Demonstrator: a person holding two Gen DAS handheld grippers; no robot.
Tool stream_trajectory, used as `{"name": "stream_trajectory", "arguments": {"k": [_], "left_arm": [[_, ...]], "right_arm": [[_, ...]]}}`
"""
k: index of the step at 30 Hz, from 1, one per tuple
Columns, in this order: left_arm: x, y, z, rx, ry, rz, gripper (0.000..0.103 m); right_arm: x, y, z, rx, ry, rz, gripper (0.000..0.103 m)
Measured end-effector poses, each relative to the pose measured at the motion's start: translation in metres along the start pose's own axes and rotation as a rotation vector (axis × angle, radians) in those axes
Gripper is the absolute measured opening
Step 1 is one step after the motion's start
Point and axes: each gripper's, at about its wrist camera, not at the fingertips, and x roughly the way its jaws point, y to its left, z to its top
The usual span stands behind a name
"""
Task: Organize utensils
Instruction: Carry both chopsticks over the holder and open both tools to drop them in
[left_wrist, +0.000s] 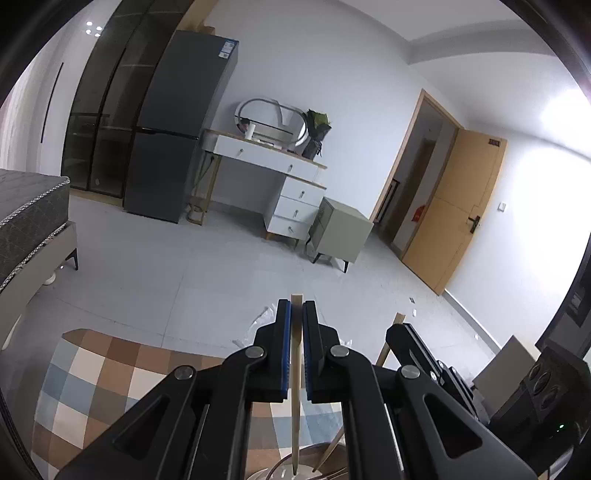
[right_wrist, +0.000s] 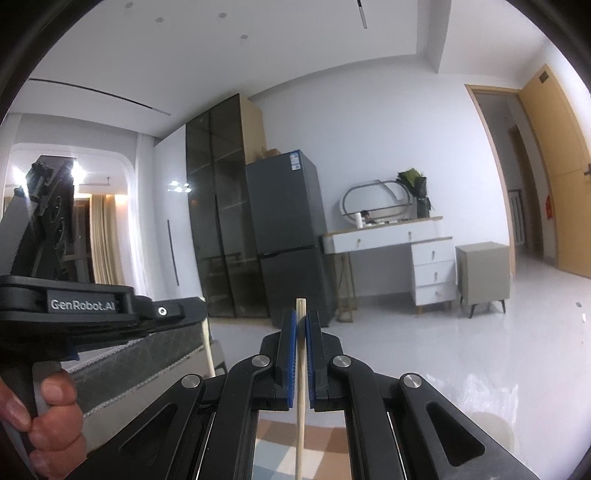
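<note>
A: While both grippers point out over the room, what does each carry?

B: Left gripper is clamped on a wooden chopstick, tip hanging down toward a metal container, likely for sorting. Right gripper pinches a chopstick pair upright.

A: Beyond?

B: Checked rug, then fridge.

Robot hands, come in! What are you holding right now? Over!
Left gripper jaws shut on a chopstick. Right gripper jaws shut on a chopstick pair. Both sticks upright. Nothing blocking ahead.
</note>
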Motion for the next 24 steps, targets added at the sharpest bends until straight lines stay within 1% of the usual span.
{"name": "stream_trajectory", "arguments": {"k": [3, 8, 11, 14, 18, 21, 22, 23, 24], "left_arm": [[-0.001, -0.006, -0.001, 0.019, 0.007, -0.006, 0.001], [-0.009, -0.013, -0.009, 0.063, 0.010, 0.002, 0.001], [-0.011, -0.014, -0.012, 0.078, 0.026, 0.009, 0.001], [-0.014, -0.013, -0.013, 0.083, 0.050, 0.003, 0.002], [-0.019, -0.014, -0.013, 0.088, 0.120, -0.017, 0.002], [-0.024, -0.018, -0.010, 0.090, 0.166, -0.003, 0.002], [-0.025, -0.021, -0.009, 0.094, 0.183, 0.012, 0.003], [-0.028, -0.022, -0.008, 0.096, 0.200, 0.044, 0.009], [-0.031, -0.022, -0.007, 0.089, 0.206, 0.061, 0.019]], "right_arm": [[-0.002, 0.001, -0.003, -0.010, 0.018, 0.012, 0.004], [-0.010, 0.005, -0.008, -0.033, 0.045, 0.026, 0.004], [-0.018, 0.006, -0.012, -0.035, 0.063, 0.034, 0.004], [-0.024, 0.007, -0.014, -0.028, 0.087, 0.048, 0.004], [-0.029, 0.010, -0.017, -0.035, 0.132, 0.071, 0.007], [-0.032, 0.010, -0.017, -0.017, 0.172, 0.092, 0.008], [-0.033, 0.010, -0.016, -0.010, 0.180, 0.092, 0.009], [-0.036, 0.009, -0.015, -0.005, 0.188, 0.085, 0.011], [-0.041, 0.009, -0.013, 0.003, 0.194, 0.080, 0.017]]}}
